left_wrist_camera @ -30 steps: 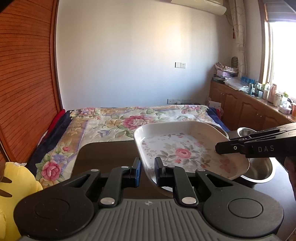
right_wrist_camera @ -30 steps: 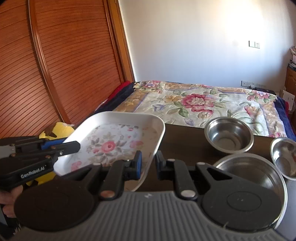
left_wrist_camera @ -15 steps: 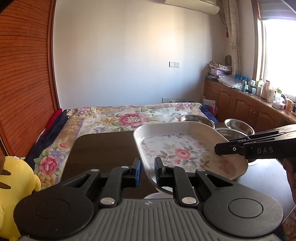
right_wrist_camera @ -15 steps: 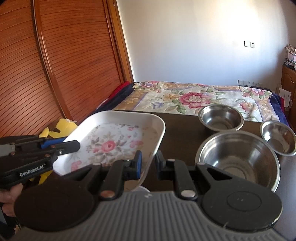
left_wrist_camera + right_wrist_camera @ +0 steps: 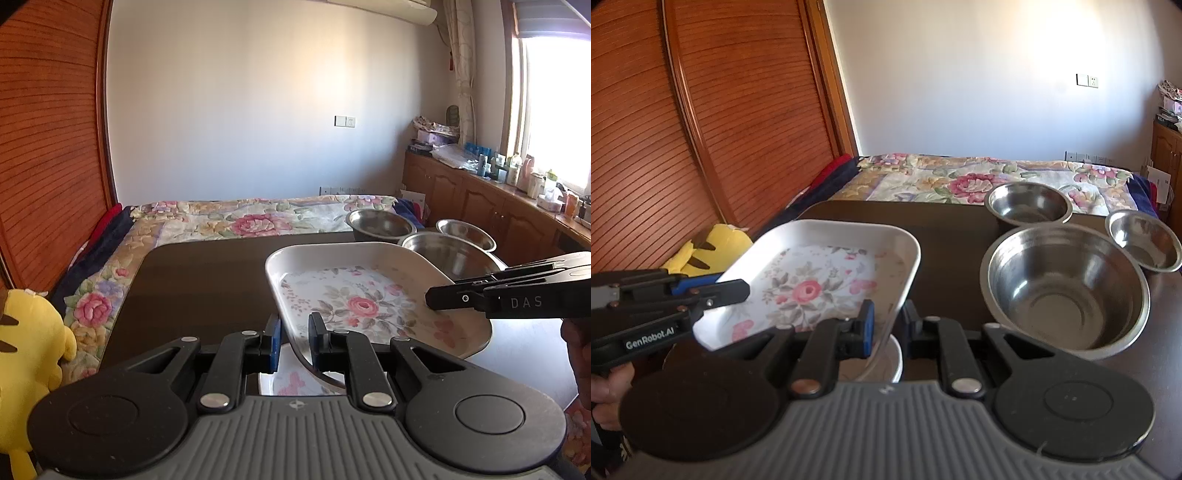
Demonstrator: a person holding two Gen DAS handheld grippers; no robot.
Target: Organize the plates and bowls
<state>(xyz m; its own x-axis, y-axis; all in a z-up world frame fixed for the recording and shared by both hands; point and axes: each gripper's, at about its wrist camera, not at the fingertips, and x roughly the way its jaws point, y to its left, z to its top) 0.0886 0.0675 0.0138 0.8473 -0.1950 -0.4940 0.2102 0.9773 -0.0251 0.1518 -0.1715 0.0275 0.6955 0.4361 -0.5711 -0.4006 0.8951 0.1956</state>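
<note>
In your right wrist view the plate (image 5: 827, 273) sits left of centre, held off the table (image 5: 945, 225) between your two grippers: the left gripper (image 5: 735, 288) at its left edge, the right gripper (image 5: 886, 325) on its near right rim; a second plate (image 5: 892, 360) lies under it on the table; the large bowl (image 5: 1067, 288) stands right of the plate; the middle bowl (image 5: 1028, 205) lies behind it, the small bowl (image 5: 1145, 240) at far right; the bed (image 5: 960, 177) lies behind the table; the plush toy (image 5: 705, 247) sits at left.

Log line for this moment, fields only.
left hand-held gripper: shut on floral plate | right hand-held gripper: shut on floral plate | plate: lifted above table | steel bowls: three, on table
</note>
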